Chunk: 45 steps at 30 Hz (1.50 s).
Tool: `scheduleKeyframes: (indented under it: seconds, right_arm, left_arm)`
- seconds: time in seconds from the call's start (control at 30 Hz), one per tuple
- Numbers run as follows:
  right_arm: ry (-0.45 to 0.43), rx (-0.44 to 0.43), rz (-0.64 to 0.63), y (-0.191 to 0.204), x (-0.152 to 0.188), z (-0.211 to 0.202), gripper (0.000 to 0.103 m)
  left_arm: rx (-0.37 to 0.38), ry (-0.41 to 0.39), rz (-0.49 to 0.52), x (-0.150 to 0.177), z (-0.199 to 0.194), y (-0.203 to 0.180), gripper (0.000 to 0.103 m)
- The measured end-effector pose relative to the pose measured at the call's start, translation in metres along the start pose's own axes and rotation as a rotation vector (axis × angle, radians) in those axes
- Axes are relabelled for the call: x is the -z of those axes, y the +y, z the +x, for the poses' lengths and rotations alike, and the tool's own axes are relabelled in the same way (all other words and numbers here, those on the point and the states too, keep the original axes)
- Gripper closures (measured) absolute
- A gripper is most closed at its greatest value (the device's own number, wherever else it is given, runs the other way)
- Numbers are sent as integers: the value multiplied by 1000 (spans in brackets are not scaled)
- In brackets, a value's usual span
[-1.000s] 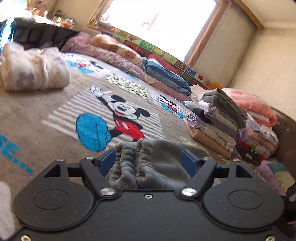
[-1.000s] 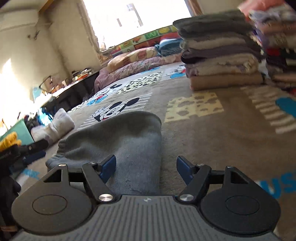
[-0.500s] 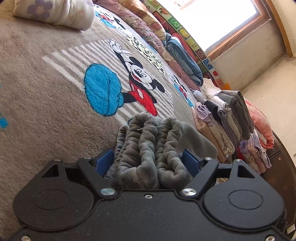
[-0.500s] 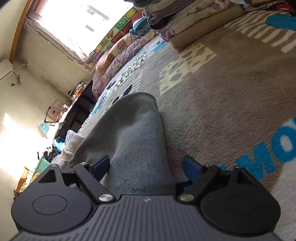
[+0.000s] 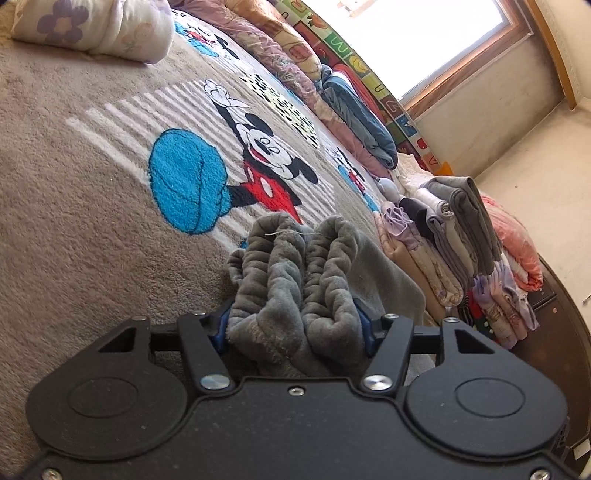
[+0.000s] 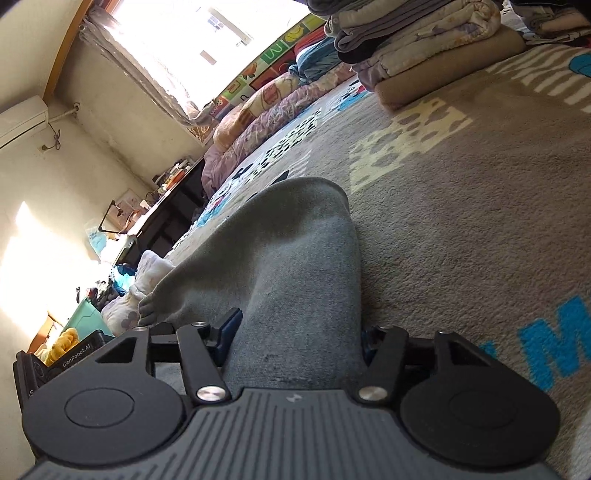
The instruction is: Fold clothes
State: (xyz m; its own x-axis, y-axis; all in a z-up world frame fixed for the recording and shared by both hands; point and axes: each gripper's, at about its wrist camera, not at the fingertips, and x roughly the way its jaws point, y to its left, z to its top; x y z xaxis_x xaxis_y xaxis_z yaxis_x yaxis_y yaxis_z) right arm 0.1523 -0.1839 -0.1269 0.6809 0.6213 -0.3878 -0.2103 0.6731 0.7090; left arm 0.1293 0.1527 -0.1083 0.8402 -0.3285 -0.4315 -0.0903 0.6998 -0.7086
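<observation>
A soft grey garment (image 5: 295,291) is held at two places, most likely so that it can be lifted and laid over itself in a fold. In the left view, the left gripper (image 5: 293,326) is pressed together on a thick, bunched-up edge of the cloth, and the blue pads are squeezed against both sides of the bundle. In the right view, the right gripper (image 6: 299,339) is clamped on a smoother, flatter part of the same garment (image 6: 288,258), which is stretched away from it toward the far left. The garment is rested low on the cartoon mouse carpet (image 5: 92,221), near both grippers. It looks fluffy and warm, with many rolled wrinkles at the bunched end and one thin loose thread seen across the top. A tall stack of folded clothes (image 5: 454,236) is kept at the far right on the carpet, probably so that finished pieces are out of the way. A rolled flowered blanket (image 5: 92,27) is seen at the far left.
</observation>
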Motion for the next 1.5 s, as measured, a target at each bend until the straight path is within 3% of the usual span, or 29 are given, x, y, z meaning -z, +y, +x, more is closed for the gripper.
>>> scheduleKeyframes:
  seconds: [0.13, 0.2, 0.27, 0.33, 0.37, 0.4, 0.57, 0.6, 0.63, 0.7, 0.77, 0.9, 1.13, 1.2, 1.27, 1.3, 1.33, 1.37, 1.43, 1.5]
  right_arm:
    - [-47, -53, -16, 14, -9, -7, 53]
    - [-84, -104, -50, 30, -18, -14, 54]
    - [-63, -65, -22, 30, -21, -7, 52]
    - [-13, 10, 23, 20, -20, 7, 35]
    - [12, 48, 46, 15, -20, 14, 23]
    - [33, 78, 70, 9, -19, 20, 27]
    - [14, 15, 119, -7, -1, 2, 27]
    - [18, 11, 123, -8, 0, 0, 27]
    - [21, 9, 122, -8, 0, 0, 27]
    - [22, 7, 119, -7, 1, 2, 29]
    - [40, -15, 113, -5, 1, 7, 42]
    - [-10, -62, 91, 1, -2, 1, 53]
    - [-82, -204, -37, 38, -21, -7, 55]
    - [-101, -231, -71, 44, -23, -6, 55]
    - [-68, -189, -18, 33, -21, 6, 51]
    - [-22, -130, 32, 19, -16, 19, 37]
    - [28, -78, 75, 1, -9, 33, 35]
    - [13, -88, 74, -11, -3, 37, 50]
    - [-27, -126, 77, -14, 0, 31, 46]
    - [-14, -114, 50, -9, 1, 33, 43]
  left_arm:
    - [91, -54, -67, -13, -17, 3, 53]
    - [102, -56, -124, -18, -24, 6, 52]
    - [33, -33, -111, -18, -18, 9, 40]
    - [-41, 23, -98, -15, -4, 17, 31]
    - [-25, 17, -109, -14, -5, 20, 29]
    - [-18, 22, -111, -16, -9, 19, 29]
    - [-23, 53, -102, -11, -14, 21, 27]
    - [-15, 60, -88, -10, -11, 20, 28]
    - [-7, 68, -73, -10, -9, 18, 36]
    - [32, 66, -90, -9, -4, 20, 41]
    - [83, 57, -109, -9, -4, 22, 48]
    - [197, 12, -145, -15, -15, 26, 54]
    - [298, -86, -219, -28, -31, 35, 54]
    - [253, -78, -220, -31, -32, 38, 53]
    - [56, -38, -120, -32, -26, 33, 35]
    - [42, -30, -129, -31, -24, 36, 30]
    - [33, -23, -142, -30, -21, 39, 27]
    - [24, -15, -155, -28, -18, 43, 24]
    - [21, -19, -156, -28, -17, 43, 23]
    - [13, -22, -122, -25, -11, 39, 20]
